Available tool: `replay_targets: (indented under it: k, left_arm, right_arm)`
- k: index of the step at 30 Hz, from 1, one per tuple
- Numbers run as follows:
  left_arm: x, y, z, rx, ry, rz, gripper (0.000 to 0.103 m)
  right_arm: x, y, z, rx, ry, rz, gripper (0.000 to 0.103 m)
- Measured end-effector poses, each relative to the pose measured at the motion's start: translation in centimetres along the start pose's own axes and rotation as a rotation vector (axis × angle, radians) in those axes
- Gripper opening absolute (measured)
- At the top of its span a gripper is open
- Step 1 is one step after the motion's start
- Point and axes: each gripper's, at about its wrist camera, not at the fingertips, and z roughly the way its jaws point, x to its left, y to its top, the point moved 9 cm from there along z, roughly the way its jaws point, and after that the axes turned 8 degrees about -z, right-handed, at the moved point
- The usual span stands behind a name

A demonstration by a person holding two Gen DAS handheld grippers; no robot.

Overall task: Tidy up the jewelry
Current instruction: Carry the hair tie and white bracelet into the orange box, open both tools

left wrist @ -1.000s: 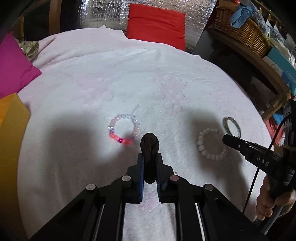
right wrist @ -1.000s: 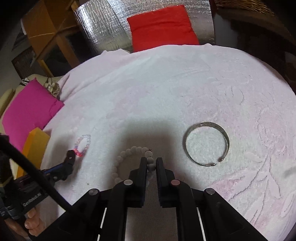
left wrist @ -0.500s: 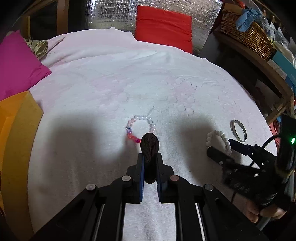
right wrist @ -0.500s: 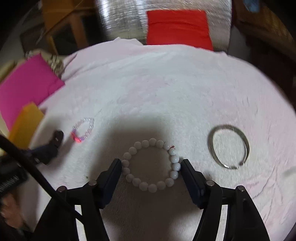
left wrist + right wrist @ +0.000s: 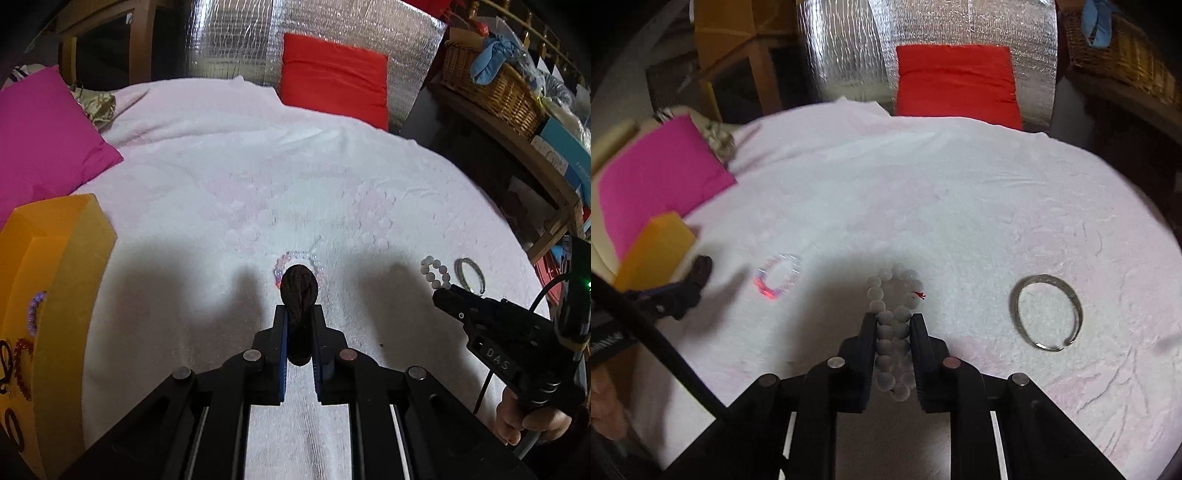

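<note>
My left gripper (image 5: 298,321) is shut on a dark brown braided band (image 5: 298,291), held above the white blanket. A pink and clear bead bracelet (image 5: 314,260) lies just beyond it, partly hidden; it also shows in the right wrist view (image 5: 777,277). My right gripper (image 5: 894,325) is shut on the white bead bracelet (image 5: 892,295), squeezing it into a narrow oval. A silver bangle (image 5: 1047,312) lies on the blanket to its right. The orange jewelry box (image 5: 48,295) stands at the left, with beaded pieces inside.
The white blanket (image 5: 258,177) covers the bed. A magenta pillow (image 5: 40,136) lies at the far left and a red pillow (image 5: 332,77) at the back. A wicker basket (image 5: 487,81) sits on a wooden shelf at the right.
My right gripper opened around the white bead bracelet and then shut on it. My left gripper moved left toward the orange box with the dark band.
</note>
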Motion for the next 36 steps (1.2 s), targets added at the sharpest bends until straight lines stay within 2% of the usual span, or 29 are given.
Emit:
replay_targets:
  k: [7,13,17,24,28,31,36]
  left_arm:
    - [1.1,-0.2,-3.3,-0.063,0.012,-0.027,0.012]
    - [3.3,-0.8,-7.8,-0.15,0.047,-0.068,0.012]
    - [7.0,-2.1,-12.2,-0.206,0.115,-0.095,0.012]
    - [15.6,-4.6,-18.6,-0.269,0.262,-0.168,0.012]
    - [20.8,-6.6,-20.3,-0.266,0.359,-0.216,0.012]
    - [24.1,-8.5,-20.2,-0.235,0.392,-0.265,0.012]
    - [27.7,-10.4,-19.2,-0.185,0.424,-0.321,0.012]
  right_arm:
    - [3.7,1.3,-2.5,-0.083,0.113,0.017,0.02]
    - [7.8,1.7,-3.2,-0.1,0.147,0.003,0.02]
    - [12.4,2.4,-4.2,-0.11,0.2,-0.045,0.02]
    - [24.2,4.5,-5.4,-0.109,0.354,-0.136,0.02]
    - [30.5,4.8,-5.3,-0.079,0.421,-0.194,0.02]
    - [34.5,4.7,-4.6,-0.043,0.446,-0.239,0.02]
    - [38.5,3.7,-2.7,0.023,0.462,-0.275,0.02]
